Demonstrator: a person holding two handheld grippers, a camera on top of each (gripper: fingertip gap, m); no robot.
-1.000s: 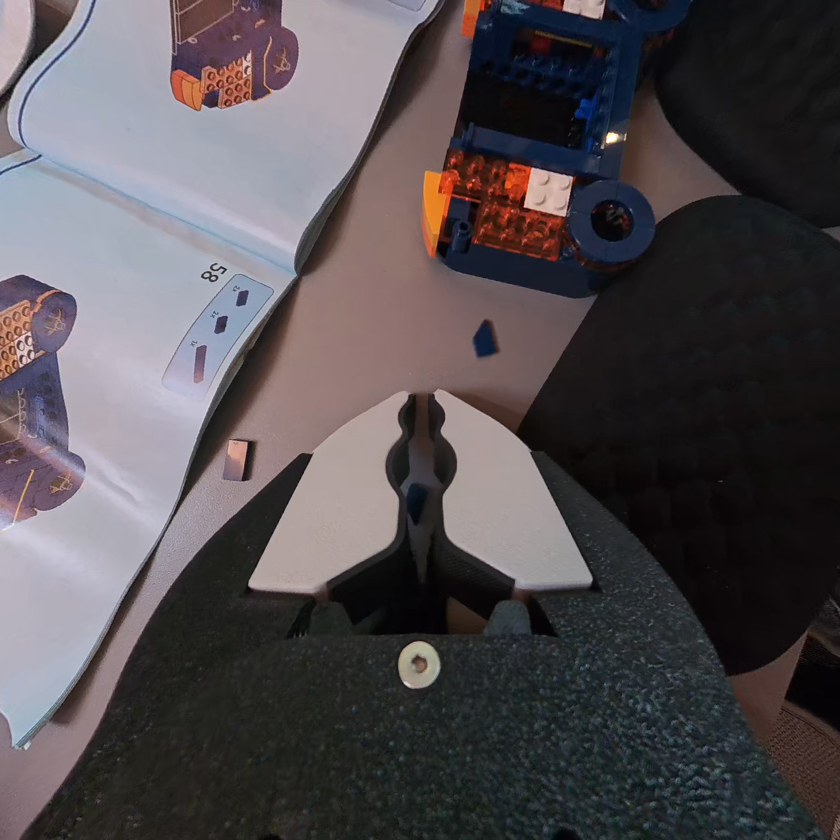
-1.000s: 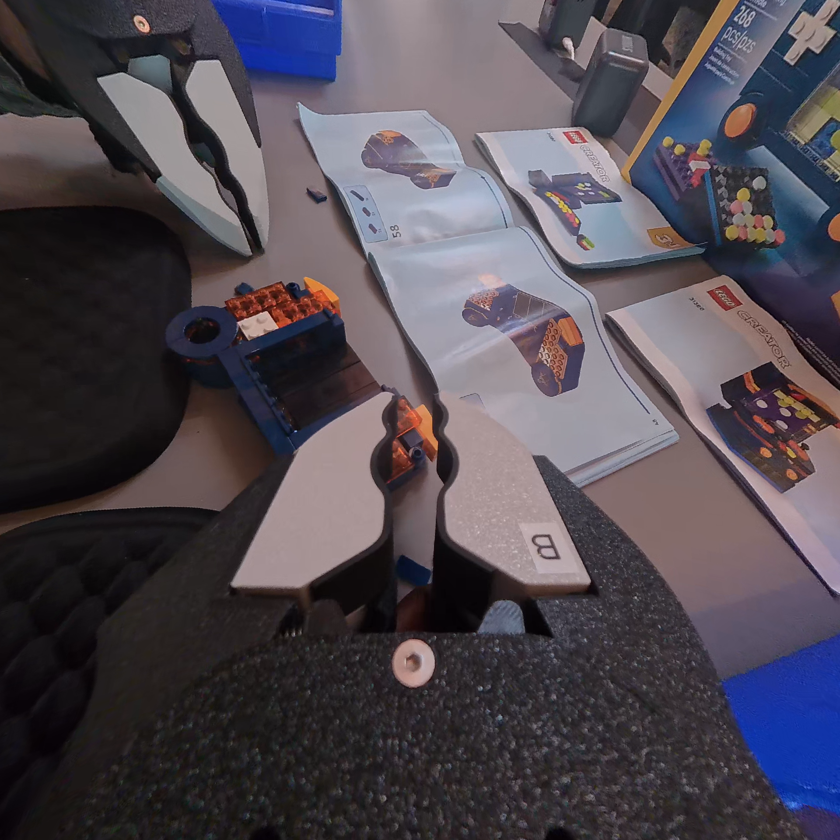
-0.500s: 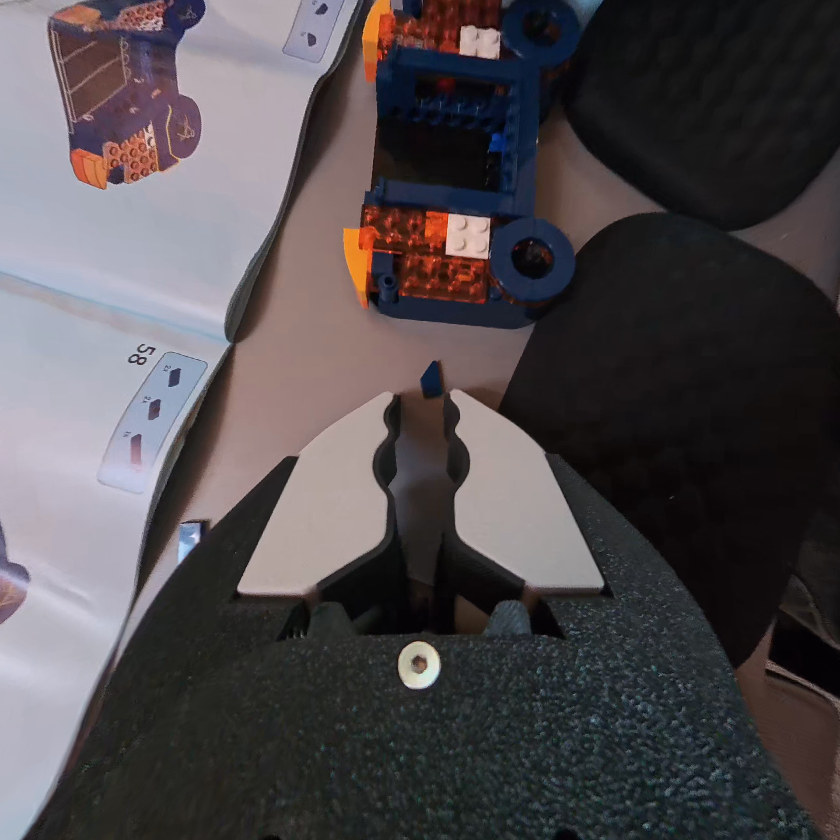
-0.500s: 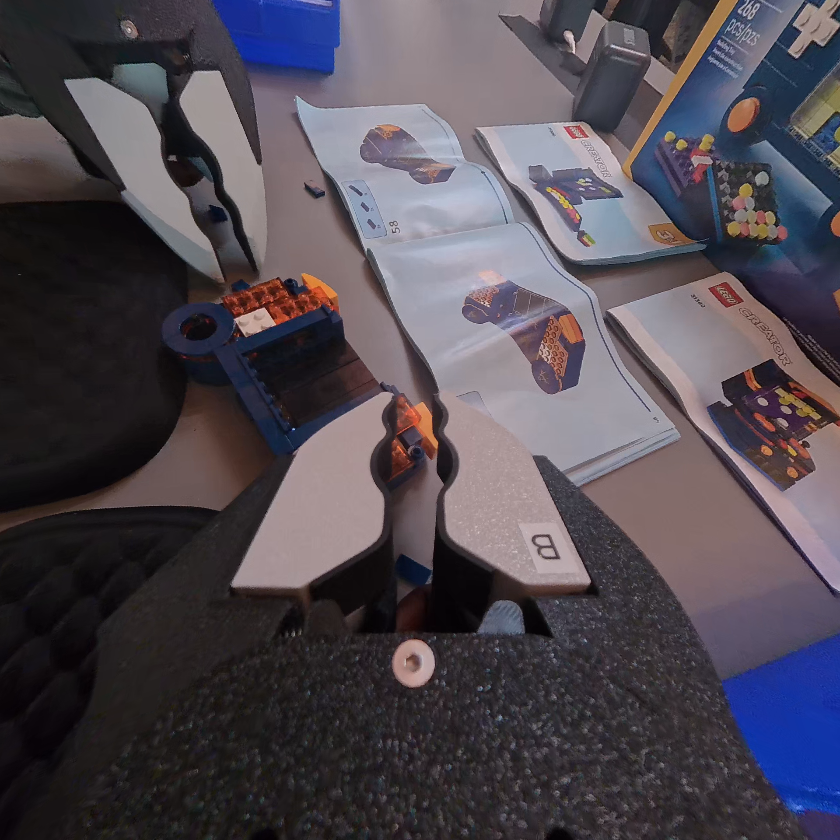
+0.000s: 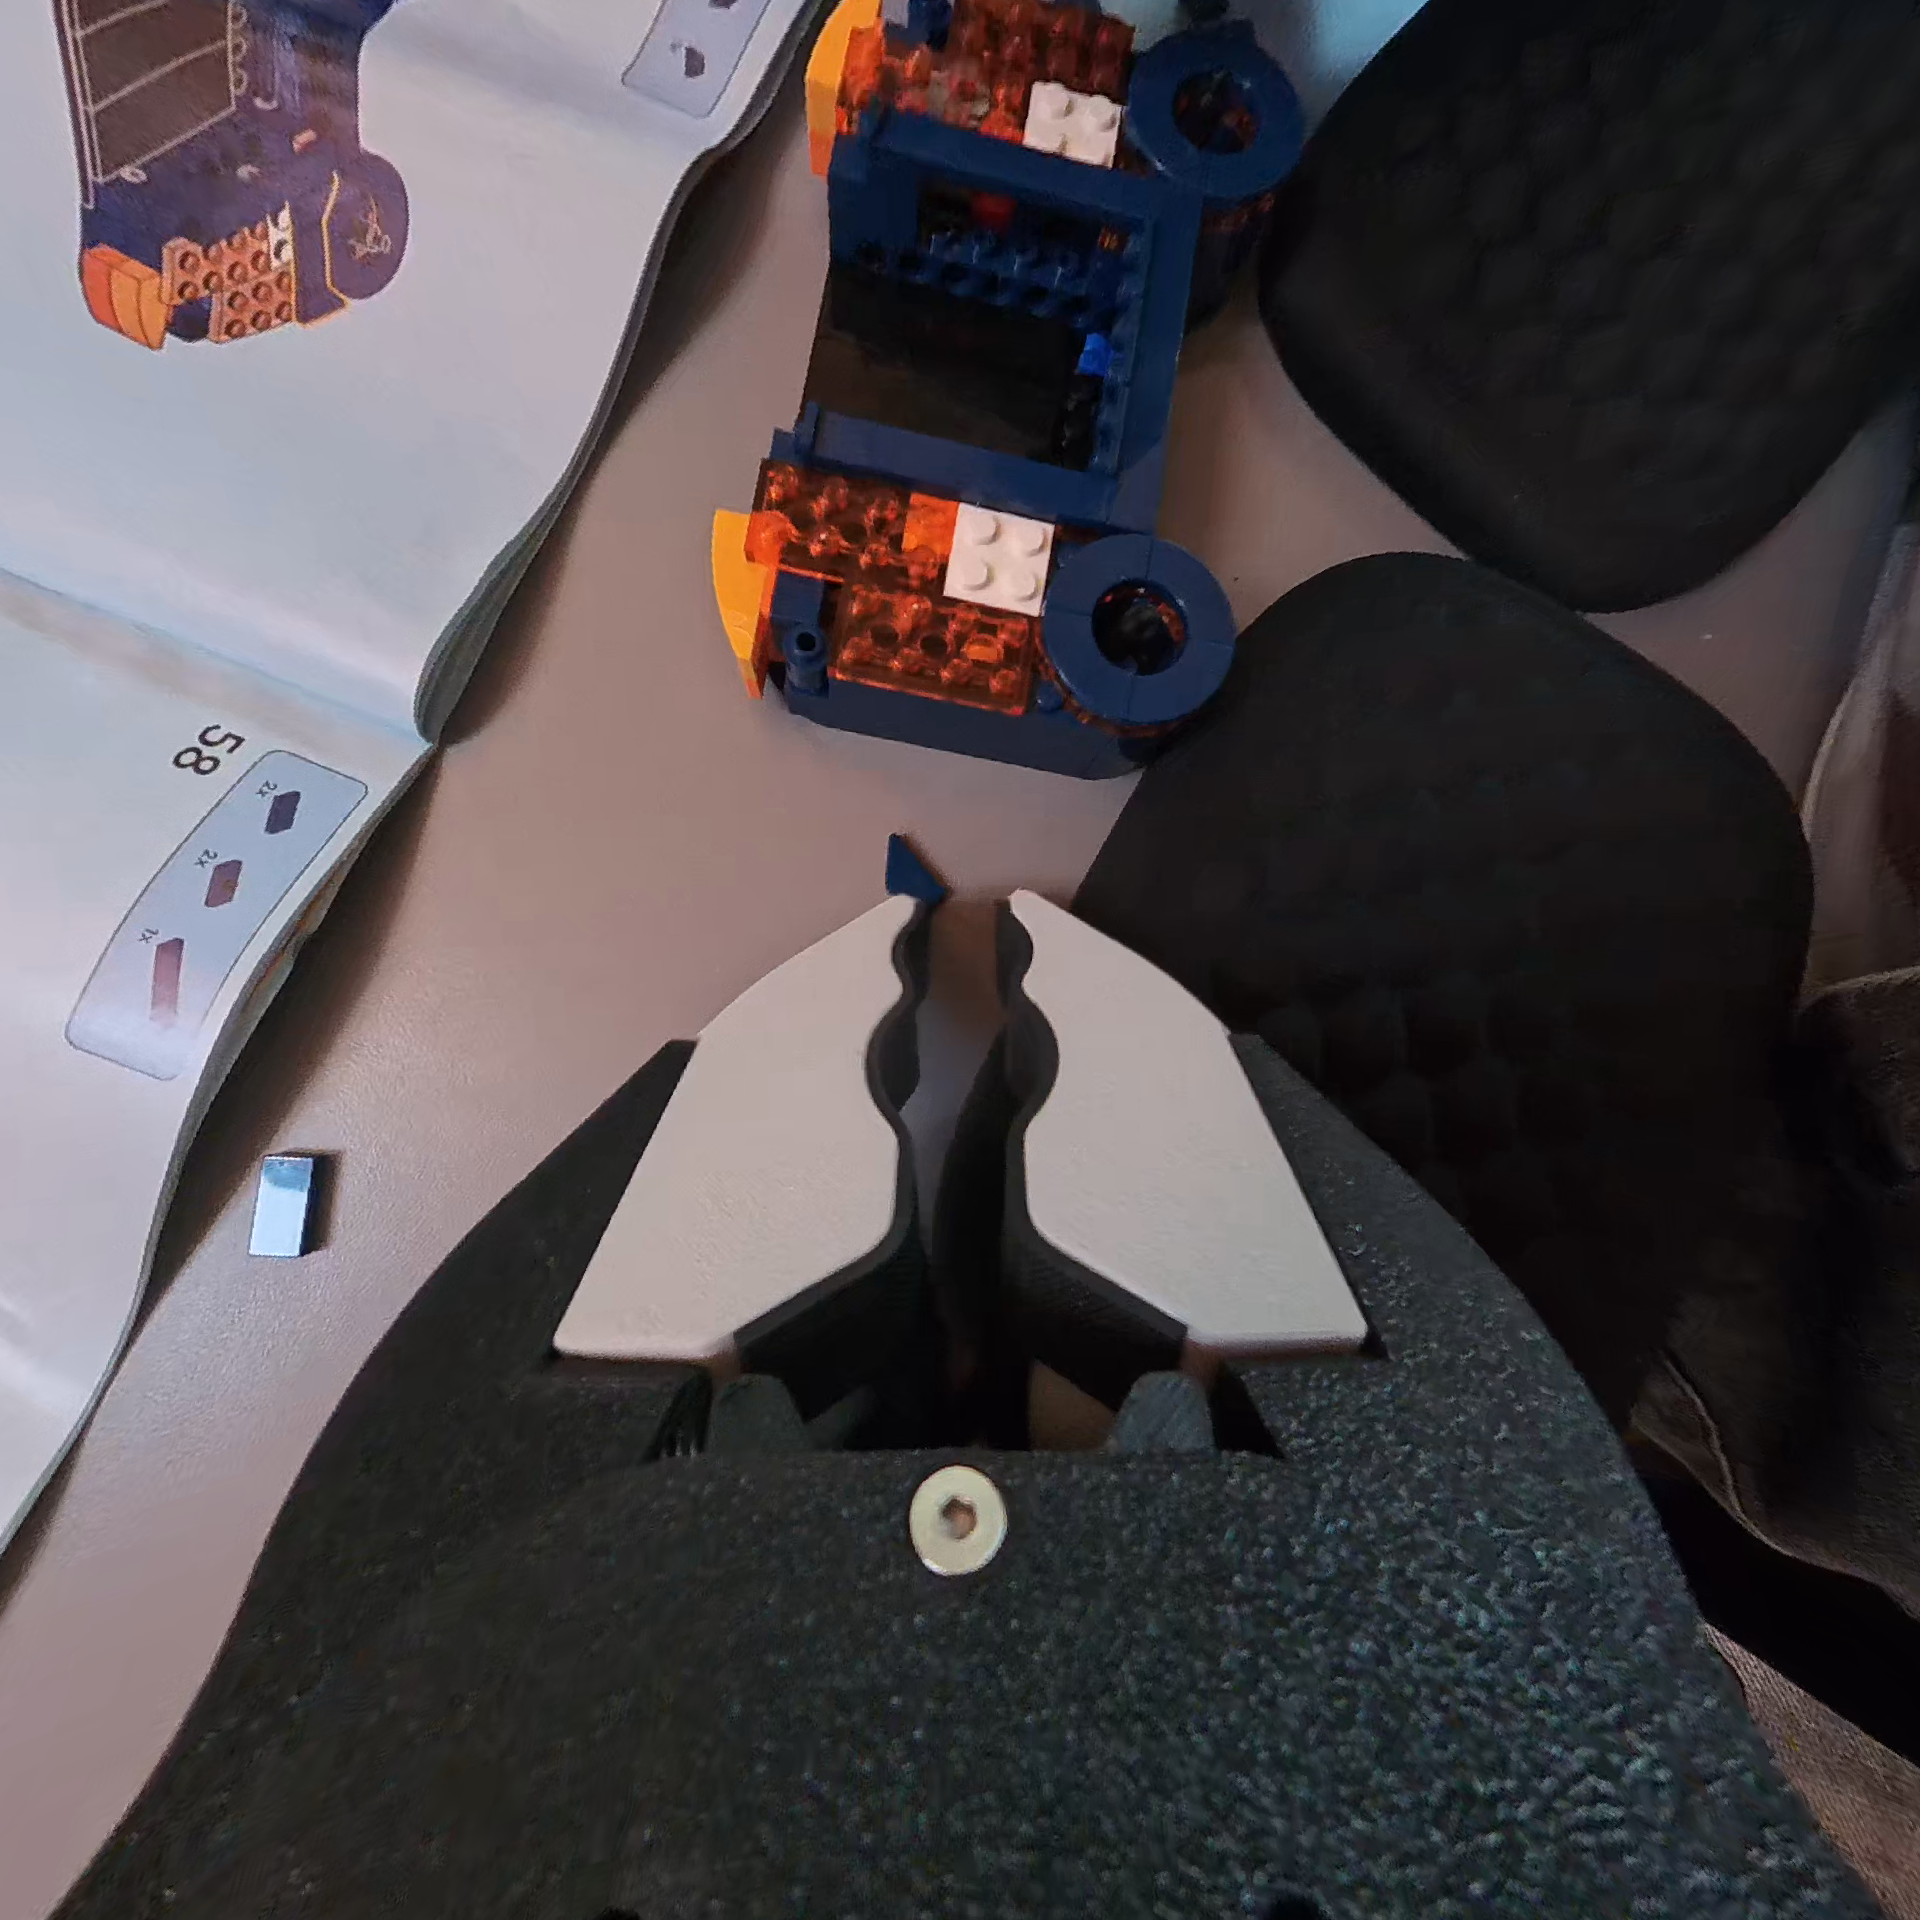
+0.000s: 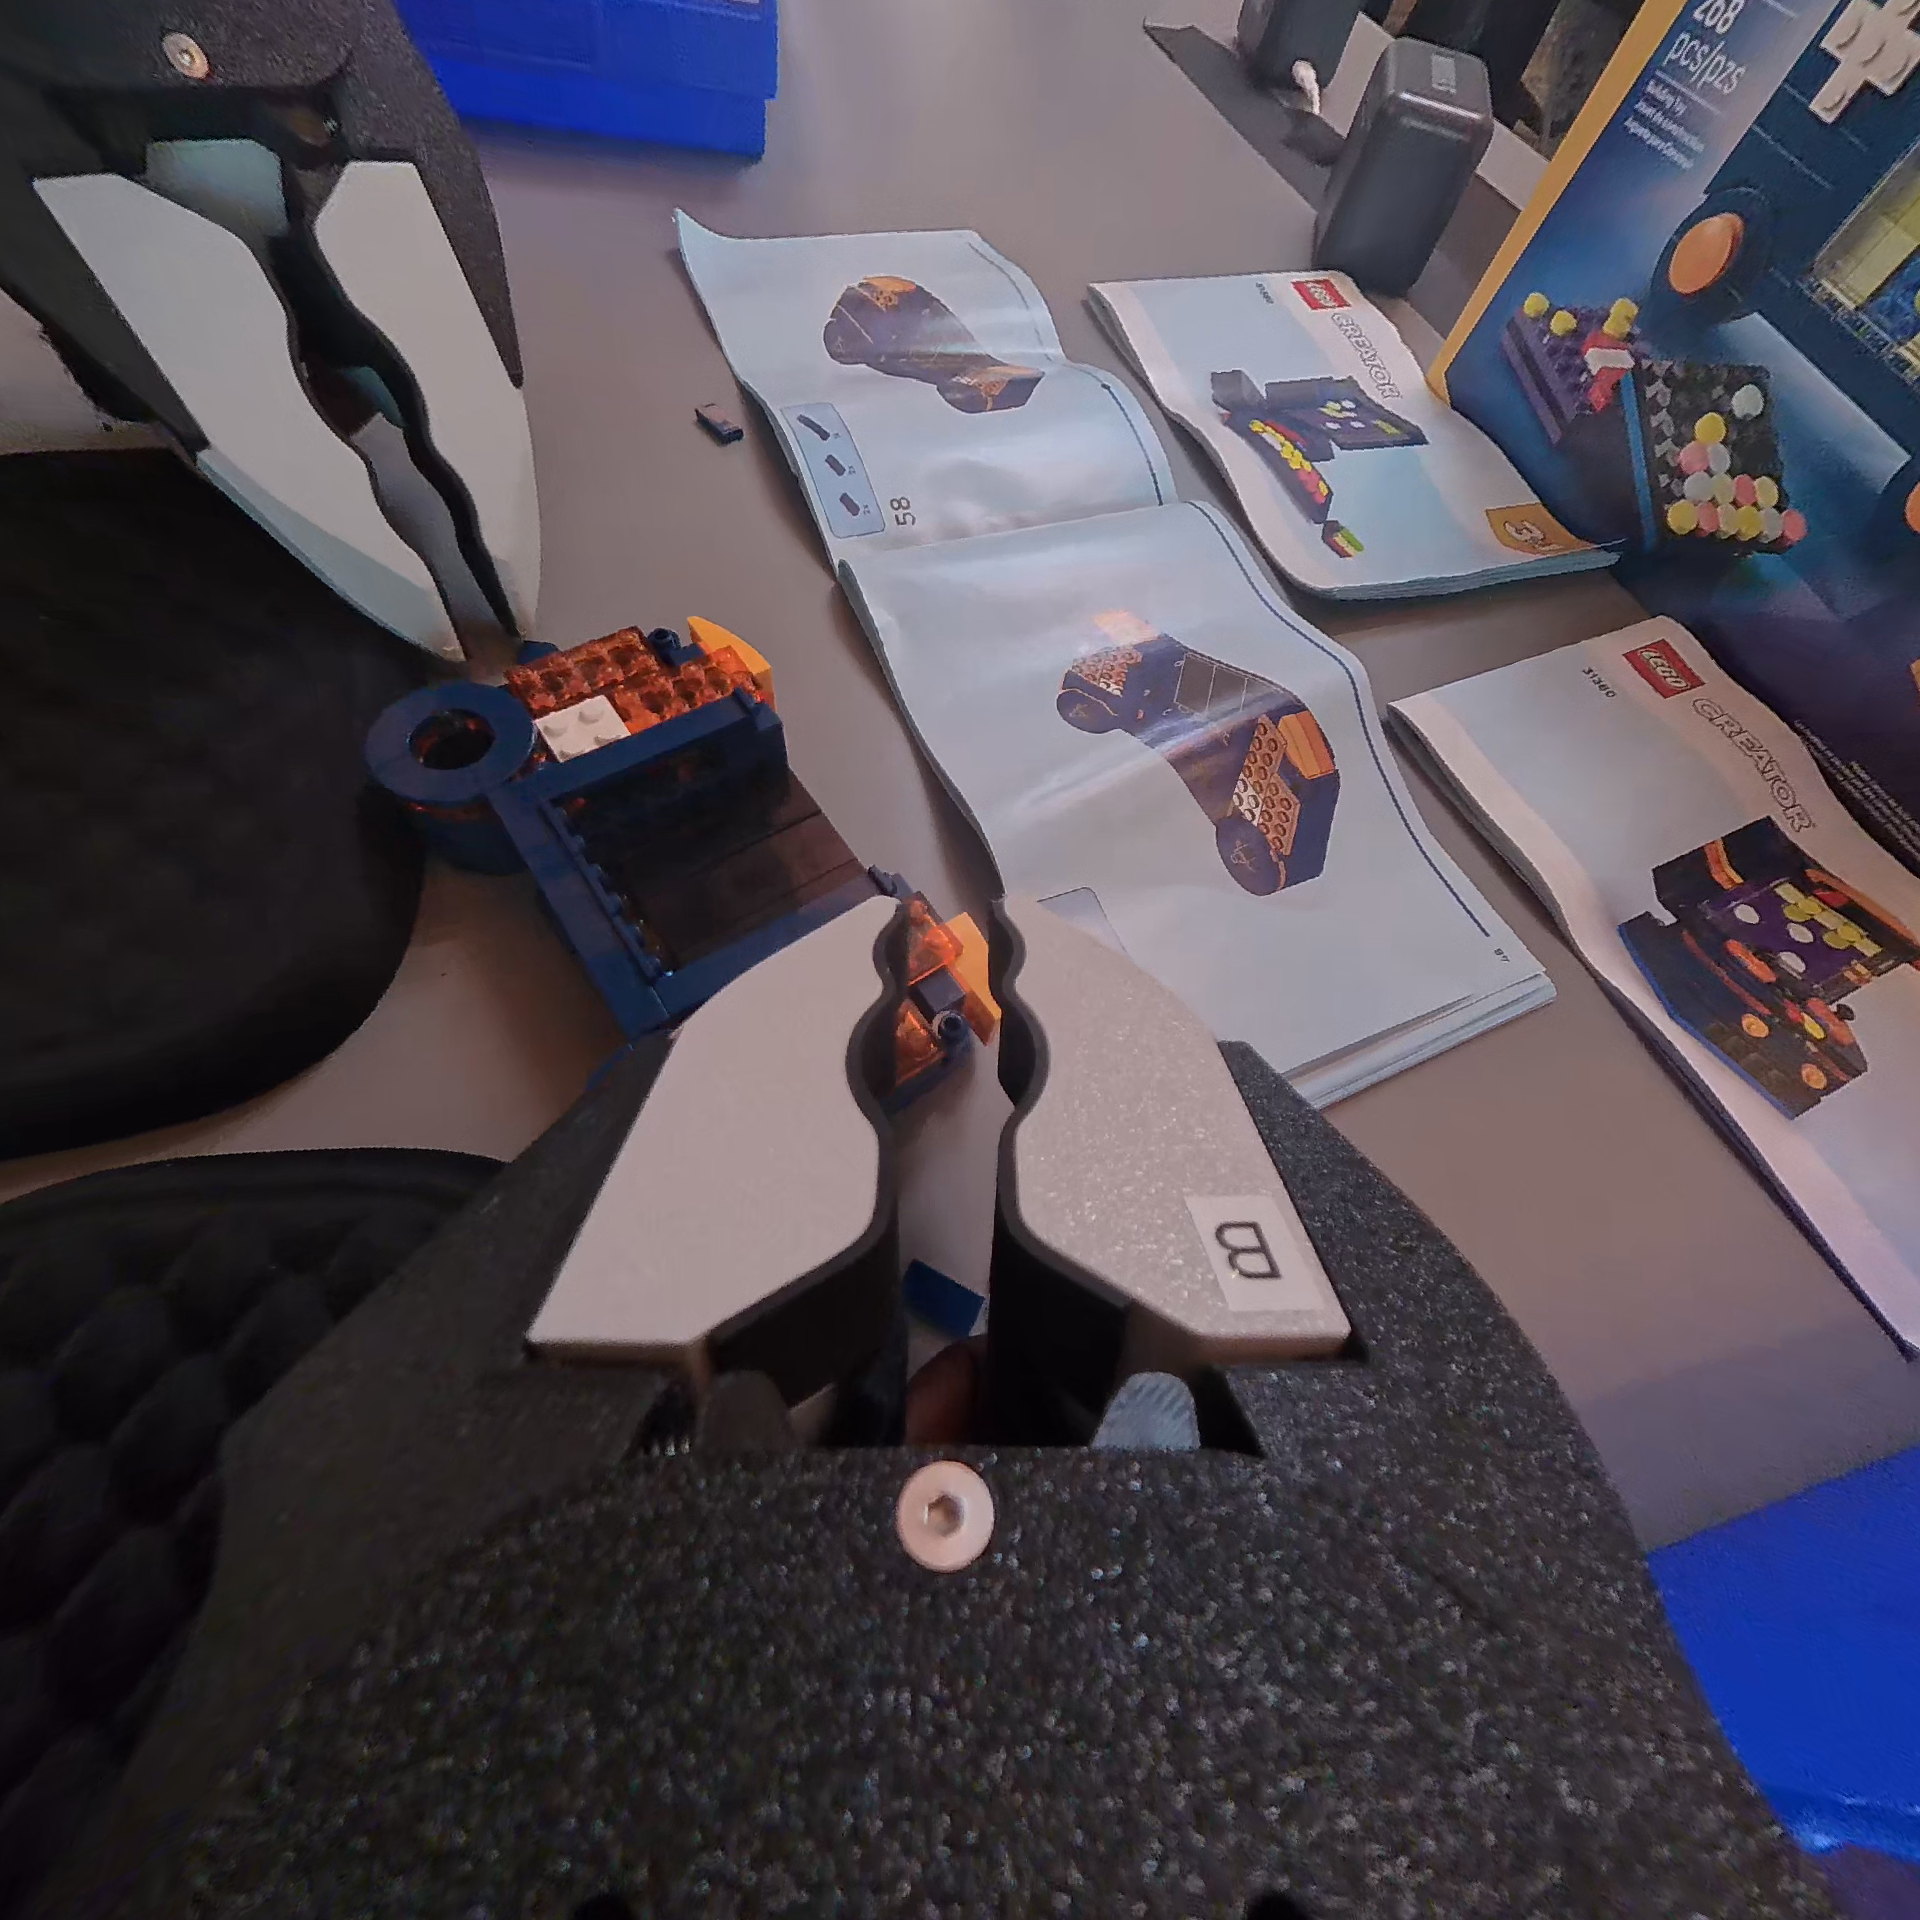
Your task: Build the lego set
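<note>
Soft daylight is falling on the grey table [image 5: 582,935], and both pictures are looking fairly bright. The small tile [image 5: 283,1205] is shining pale with glare. The open booklet [image 6: 1122,665] is catching a light sheen on its curved pages. The black pads [image 5: 1455,935] are staying very dark, with little detail showing. The left gripper [image 5: 961,904] is casting a dim shadow between its fingers. Straight edges are bending near the corners, and the box [image 6: 1766,312] is looking a bit blurry.

Speckled black gripper bodies, pale grey wavy-edged jaws, silver screws.
</note>
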